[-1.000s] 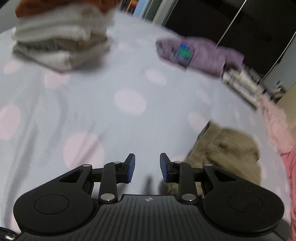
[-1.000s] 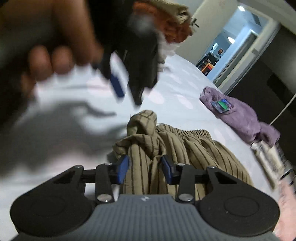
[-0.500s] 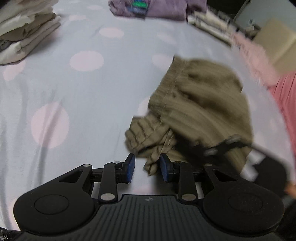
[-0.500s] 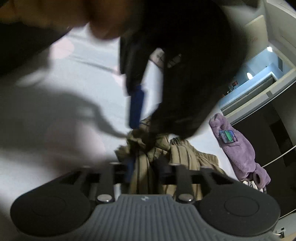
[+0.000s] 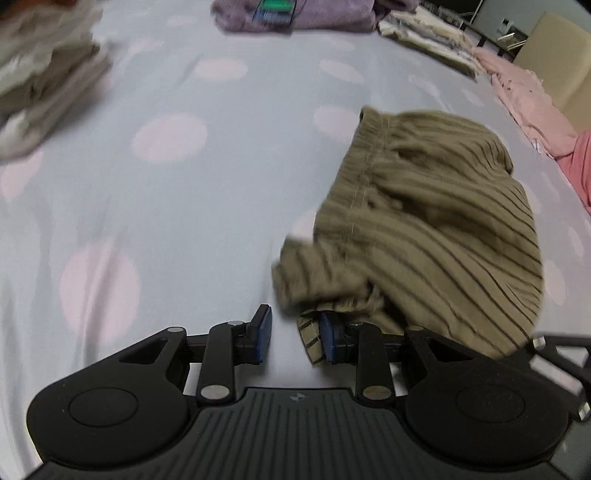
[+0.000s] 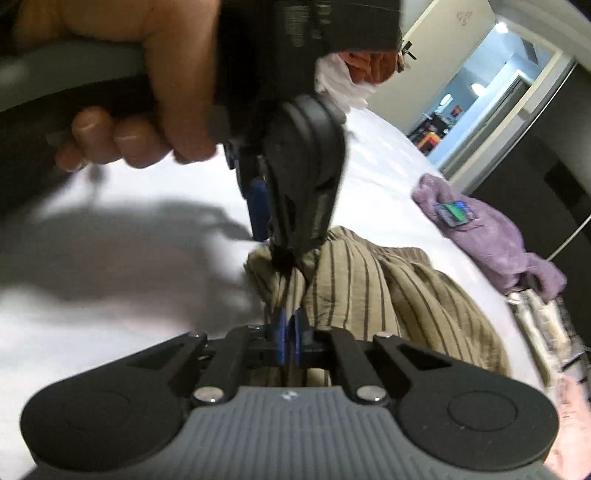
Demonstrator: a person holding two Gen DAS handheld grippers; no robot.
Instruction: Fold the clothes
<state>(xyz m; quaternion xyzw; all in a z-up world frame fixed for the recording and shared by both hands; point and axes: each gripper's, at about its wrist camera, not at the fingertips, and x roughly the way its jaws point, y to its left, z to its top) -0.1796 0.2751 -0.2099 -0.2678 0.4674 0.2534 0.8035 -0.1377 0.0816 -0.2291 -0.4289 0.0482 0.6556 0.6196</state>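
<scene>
Striped olive garment (image 5: pixel 424 229) crumpled on polka-dot bedsheet (image 5: pixel 166 184), 2 o'clock in left wrist view. Right gripper (image 6: pixel 289 338) closing, pads pinching garment's near edge. Left gripper (image 5: pixel 293 338) jaws apart, fabric corner touching its right pad. Folded stack (image 5: pixel 40 81) at 10 o'clock, purple towel (image 5: pixel 295 14) at 12.

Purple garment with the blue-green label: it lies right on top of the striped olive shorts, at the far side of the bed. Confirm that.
Not right. The purple garment does lie at the far side of the bed, but apart from the striped olive shorts, not on top of them; bare dotted sheet shows between the two. The left wrist view shows the gap most clearly.
</scene>
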